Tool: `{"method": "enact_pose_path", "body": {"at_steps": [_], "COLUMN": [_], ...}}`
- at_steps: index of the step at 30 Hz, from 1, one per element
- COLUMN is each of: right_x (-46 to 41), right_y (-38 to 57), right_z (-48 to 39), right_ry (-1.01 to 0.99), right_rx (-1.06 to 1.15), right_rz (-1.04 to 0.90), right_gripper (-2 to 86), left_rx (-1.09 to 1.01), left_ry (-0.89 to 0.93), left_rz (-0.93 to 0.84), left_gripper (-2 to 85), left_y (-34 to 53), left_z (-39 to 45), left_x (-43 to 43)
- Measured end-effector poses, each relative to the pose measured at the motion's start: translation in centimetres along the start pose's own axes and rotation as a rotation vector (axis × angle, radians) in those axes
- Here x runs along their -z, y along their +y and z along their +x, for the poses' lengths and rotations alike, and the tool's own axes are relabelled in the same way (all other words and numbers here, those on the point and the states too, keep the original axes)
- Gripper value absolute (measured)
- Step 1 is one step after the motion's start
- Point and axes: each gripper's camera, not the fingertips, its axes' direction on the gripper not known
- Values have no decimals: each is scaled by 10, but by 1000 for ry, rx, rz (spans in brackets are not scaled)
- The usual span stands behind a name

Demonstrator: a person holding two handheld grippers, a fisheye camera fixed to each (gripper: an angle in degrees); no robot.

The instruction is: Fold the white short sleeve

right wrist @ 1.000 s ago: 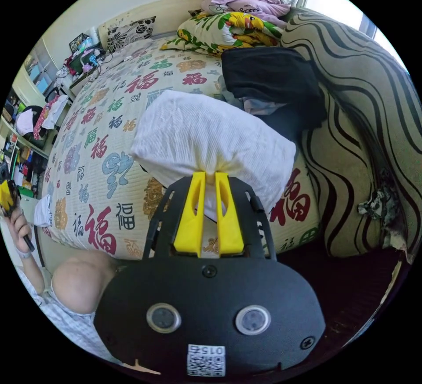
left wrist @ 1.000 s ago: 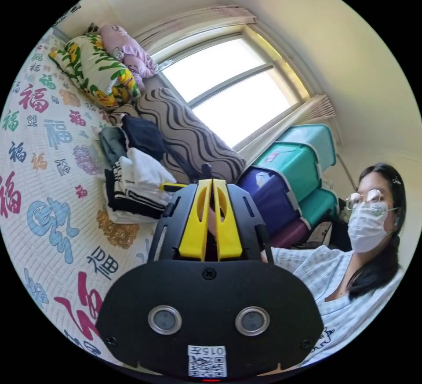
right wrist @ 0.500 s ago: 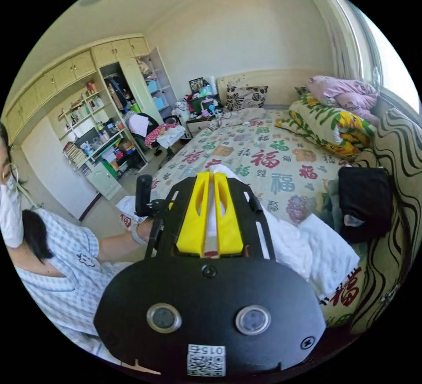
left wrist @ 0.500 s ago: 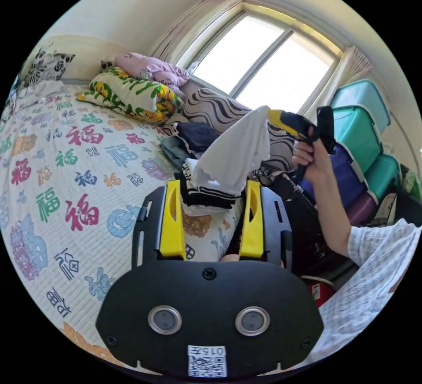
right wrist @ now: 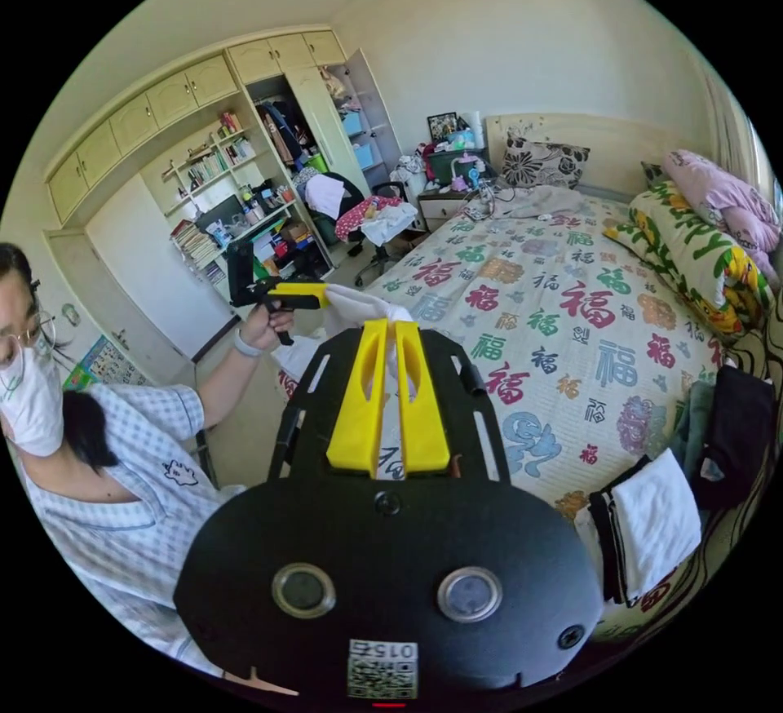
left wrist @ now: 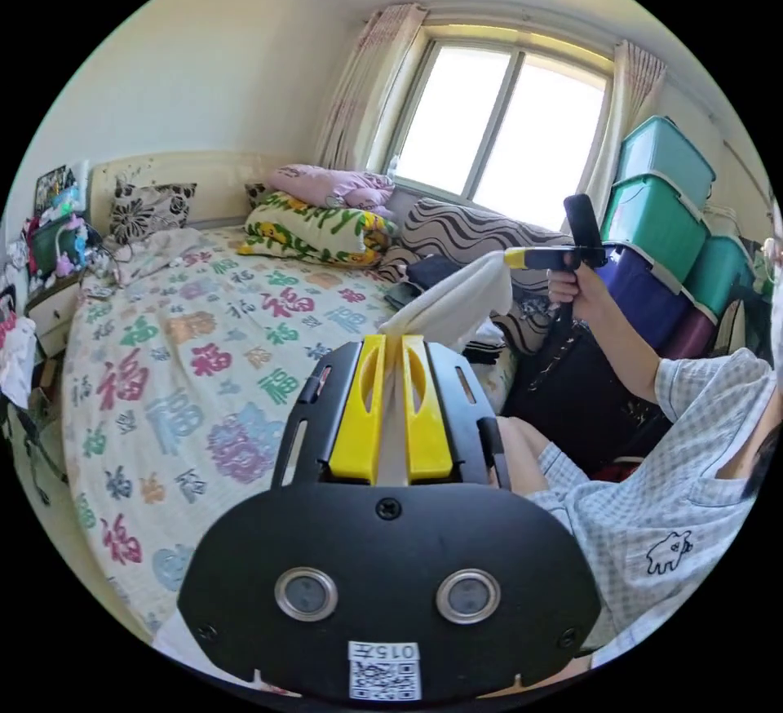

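Both yellow jaws of my left gripper are pressing nearly closed on the white short sleeve at centre frame in the left gripper view, the cloth stretching up-right to my right gripper above the bed. Moving to the right gripper view, my right gripper's jaws are pinching that shirt just left of centre, while my left gripper is clamping its other end.

My left gripper and my right gripper hold shirt between them, above bed. Folded stack lies on bed corner. Pillows behind it, by window. Storage boxes stacked beside window. Shelves beyond bed.
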Motion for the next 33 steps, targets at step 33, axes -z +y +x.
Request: {"method": "enact_pose_path", "body": {"at_steps": [33], "right_x": [-555], "right_y": [176], "right_z": [171], "right_ry": [-127], "right_rx": [308], "right_rz": [-1056], "right_gripper": [19], "left_rx": [627], "left_ry": [9], "left_rz": [-402], "left_gripper": [0], "left_y": [251], "left_z": [-172], "left_x": [-151]}}
